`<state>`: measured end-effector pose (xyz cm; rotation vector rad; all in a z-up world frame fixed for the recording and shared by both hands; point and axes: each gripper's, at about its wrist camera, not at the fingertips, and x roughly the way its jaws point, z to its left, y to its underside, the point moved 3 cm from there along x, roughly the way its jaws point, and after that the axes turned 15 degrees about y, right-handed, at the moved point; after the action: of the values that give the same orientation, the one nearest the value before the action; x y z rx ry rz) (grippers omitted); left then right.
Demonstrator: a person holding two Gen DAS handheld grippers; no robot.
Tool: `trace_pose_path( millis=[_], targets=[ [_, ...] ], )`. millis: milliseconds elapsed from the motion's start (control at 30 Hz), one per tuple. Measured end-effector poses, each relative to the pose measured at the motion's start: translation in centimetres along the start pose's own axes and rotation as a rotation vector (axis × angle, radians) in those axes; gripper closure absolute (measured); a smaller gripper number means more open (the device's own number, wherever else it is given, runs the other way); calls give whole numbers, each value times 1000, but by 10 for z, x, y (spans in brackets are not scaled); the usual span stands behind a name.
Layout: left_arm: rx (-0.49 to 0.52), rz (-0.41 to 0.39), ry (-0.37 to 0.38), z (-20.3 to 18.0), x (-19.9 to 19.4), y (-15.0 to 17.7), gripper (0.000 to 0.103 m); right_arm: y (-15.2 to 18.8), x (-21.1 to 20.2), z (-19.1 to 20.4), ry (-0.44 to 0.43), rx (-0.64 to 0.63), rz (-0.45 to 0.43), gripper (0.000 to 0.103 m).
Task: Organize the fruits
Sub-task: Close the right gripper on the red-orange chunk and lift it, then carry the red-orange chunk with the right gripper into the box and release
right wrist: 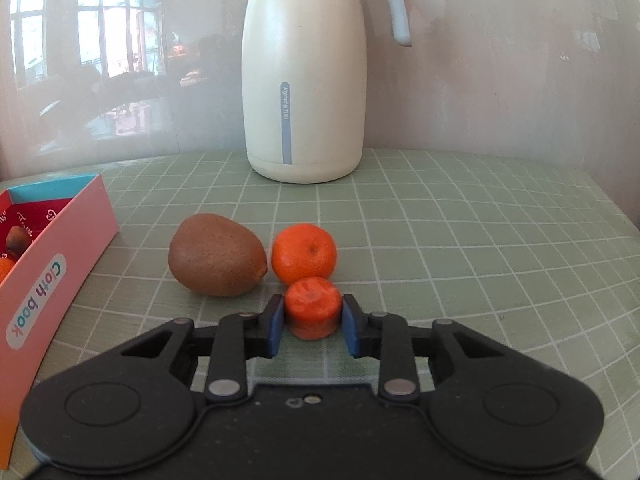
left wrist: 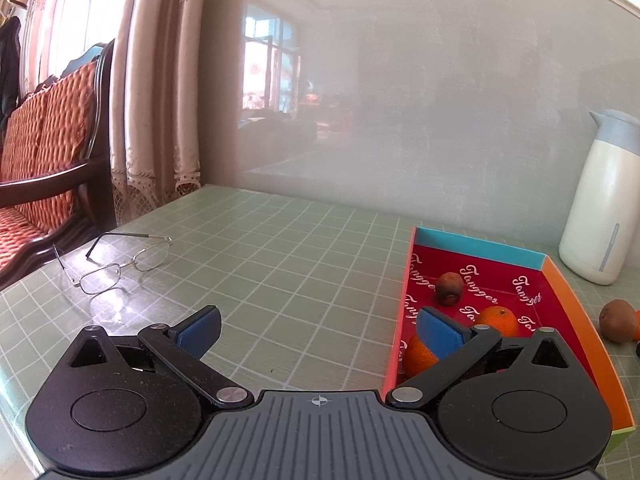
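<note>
My right gripper pinches the small orange chunk; the box sits to its left, and my left gripper gapes wide, holding nothing.

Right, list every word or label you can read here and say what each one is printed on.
"Cloth book": on the pink outer side wall of the box, running sideways.
"Tangger": repeated in white script across the red inside floor of the box; several copies are cut off.
"Joyoung": running vertically on the blue strip of the cream thermos jug; the small characters beside it are too small to read.
</note>
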<state>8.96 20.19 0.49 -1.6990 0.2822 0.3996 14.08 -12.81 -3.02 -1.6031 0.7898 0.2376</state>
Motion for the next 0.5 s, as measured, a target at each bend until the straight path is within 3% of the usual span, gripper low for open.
trace_pose_path(
  millis=[500],
  targets=[
    [1,-2,-10,3,-3,1,0,-11,-29,15,-60,-4,-66,74]
  ],
)
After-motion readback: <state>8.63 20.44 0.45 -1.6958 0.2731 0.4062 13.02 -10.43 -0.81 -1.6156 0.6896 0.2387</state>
